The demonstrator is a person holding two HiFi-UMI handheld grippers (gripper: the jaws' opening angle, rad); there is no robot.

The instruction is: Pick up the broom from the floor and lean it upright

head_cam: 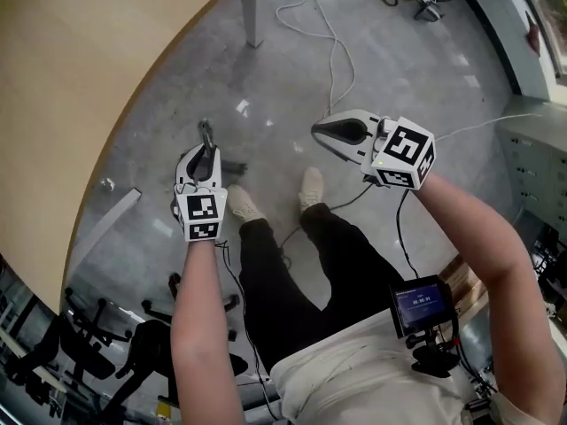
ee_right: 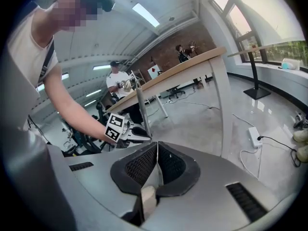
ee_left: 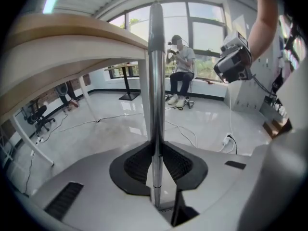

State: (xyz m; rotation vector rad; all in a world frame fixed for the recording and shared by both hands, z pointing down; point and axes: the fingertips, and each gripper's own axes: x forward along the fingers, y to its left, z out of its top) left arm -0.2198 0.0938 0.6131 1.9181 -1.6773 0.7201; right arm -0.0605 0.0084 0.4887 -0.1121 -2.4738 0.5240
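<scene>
The left tool (ee_left: pixel 155 166) is clamped on the metal broom handle (ee_left: pixel 155 71). The handle stands upright, near the curved edge of the wooden table (ee_left: pixel 67 42). The right tool (ee_right: pixel 157 163) is closed together with nothing inside.

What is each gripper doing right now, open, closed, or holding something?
Left gripper: closed on the broom handle.
Right gripper: closed, nothing between its jaws.

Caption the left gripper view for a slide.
Left gripper shut on the broom's silver handle, table at left.
</scene>
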